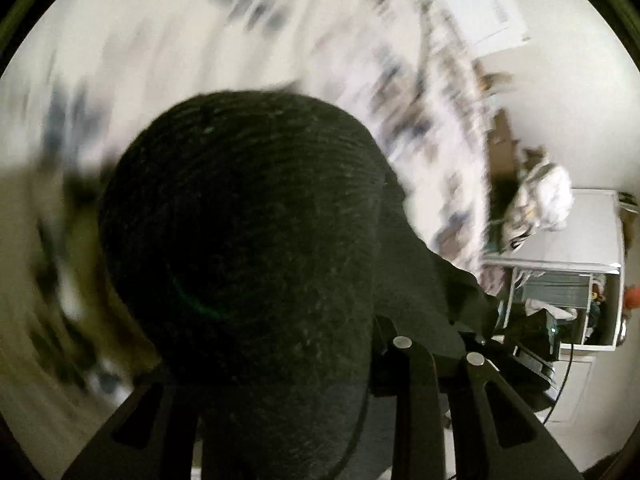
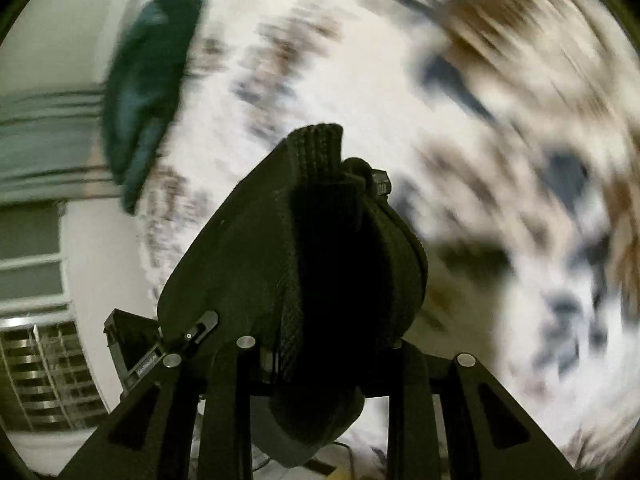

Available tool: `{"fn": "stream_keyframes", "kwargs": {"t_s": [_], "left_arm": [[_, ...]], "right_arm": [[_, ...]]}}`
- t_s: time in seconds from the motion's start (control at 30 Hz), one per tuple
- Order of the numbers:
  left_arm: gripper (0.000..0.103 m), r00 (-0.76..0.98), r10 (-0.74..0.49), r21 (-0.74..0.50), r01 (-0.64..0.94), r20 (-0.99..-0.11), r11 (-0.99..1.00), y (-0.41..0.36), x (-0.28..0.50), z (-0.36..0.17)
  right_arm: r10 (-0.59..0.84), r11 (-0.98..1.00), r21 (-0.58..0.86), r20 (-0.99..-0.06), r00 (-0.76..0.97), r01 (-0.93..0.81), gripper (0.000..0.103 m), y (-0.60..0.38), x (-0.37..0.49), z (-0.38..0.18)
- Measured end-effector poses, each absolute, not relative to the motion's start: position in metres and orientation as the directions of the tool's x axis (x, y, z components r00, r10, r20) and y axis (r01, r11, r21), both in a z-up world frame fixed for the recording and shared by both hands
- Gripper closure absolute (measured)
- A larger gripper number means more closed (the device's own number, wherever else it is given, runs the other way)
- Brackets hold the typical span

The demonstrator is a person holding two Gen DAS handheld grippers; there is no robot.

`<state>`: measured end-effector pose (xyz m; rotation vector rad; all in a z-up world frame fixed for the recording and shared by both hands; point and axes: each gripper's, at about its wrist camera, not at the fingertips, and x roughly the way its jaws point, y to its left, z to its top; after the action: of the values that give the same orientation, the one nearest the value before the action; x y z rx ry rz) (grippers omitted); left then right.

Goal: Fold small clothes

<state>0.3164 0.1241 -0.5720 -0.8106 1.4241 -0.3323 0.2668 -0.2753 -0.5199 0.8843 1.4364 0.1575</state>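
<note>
Pinching a bunched fold of the black knit garment [image 2: 320, 216] in the right hand-held gripper [image 2: 352, 176], jaws drawn close with ribbed cloth wedged between them and one fingertip [image 2: 380, 184] just showing on the right. Cannot tell how the left hand-held gripper [image 1: 304, 280] stands: draped over and smothered by the same dark knit [image 1: 248, 216], both fingers hidden. Carried in the air above the patterned bedspread [image 2: 500, 120], not laid flat anywhere; a dark teal garment [image 2: 148, 92] lying far left on that bedspread, and a crumpled white cloth [image 1: 544, 196] sitting on the white shelf unit [image 1: 592, 240] at the right. Smeared all over the background – probably a fast swing, and there lies the first risk: slipping out of a shallow pinch on thick, springy ribbing and dropping in a heap. Second, folding blind, with cloth across the left lens and no sight of edges or corners, so likely to land skewed or doubled unevenly. Third, snagging loose knit loops on the linkage pins [image 1: 402, 342] – easy to drag the piece along on release. Also worth guarding against: setting down on the teal piece and muddling the two.
</note>
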Motion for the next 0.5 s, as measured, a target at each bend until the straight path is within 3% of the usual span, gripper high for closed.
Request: {"fn": "stream_keyframes", "kwargs": {"t_s": [0.13, 0.2, 0.23, 0.3, 0.5], "left_arm": [[0.055, 0.187, -0.659, -0.676, -0.356, -0.728, 0.646, 0.129, 0.286, -0.612], [0.054, 0.213, -0.675, -0.695, -0.389, -0.706, 0.604, 0.134, 0.285, -0.617], [0.053, 0.215, -0.67, -0.691, -0.395, -0.711, 0.606, 0.134, 0.285, -0.615], [0.052, 0.212, -0.623, -0.648, -0.407, -0.753, 0.644, 0.132, 0.282, -0.604], [0.05, 0.212, -0.405, -0.457, -0.419, -0.89, 0.785, 0.14, 0.252, -0.55]], "right_arm": [[0.581, 0.683, 0.574, -0.802, 0.141, 0.452, 0.069, -0.287, 0.231, -0.557], [0.571, 0.688, 0.559, -0.811, 0.13, 0.463, 0.055, -0.293, 0.228, -0.564], [0.574, 0.685, 0.553, -0.81, 0.116, 0.474, 0.054, -0.295, 0.227, -0.565], [0.569, 0.695, 0.537, -0.817, 0.09, 0.478, 0.042, -0.299, 0.224, -0.565], [0.504, 0.781, 0.451, -0.864, -0.01, 0.431, 0.027, -0.307, 0.2, -0.532]]}}
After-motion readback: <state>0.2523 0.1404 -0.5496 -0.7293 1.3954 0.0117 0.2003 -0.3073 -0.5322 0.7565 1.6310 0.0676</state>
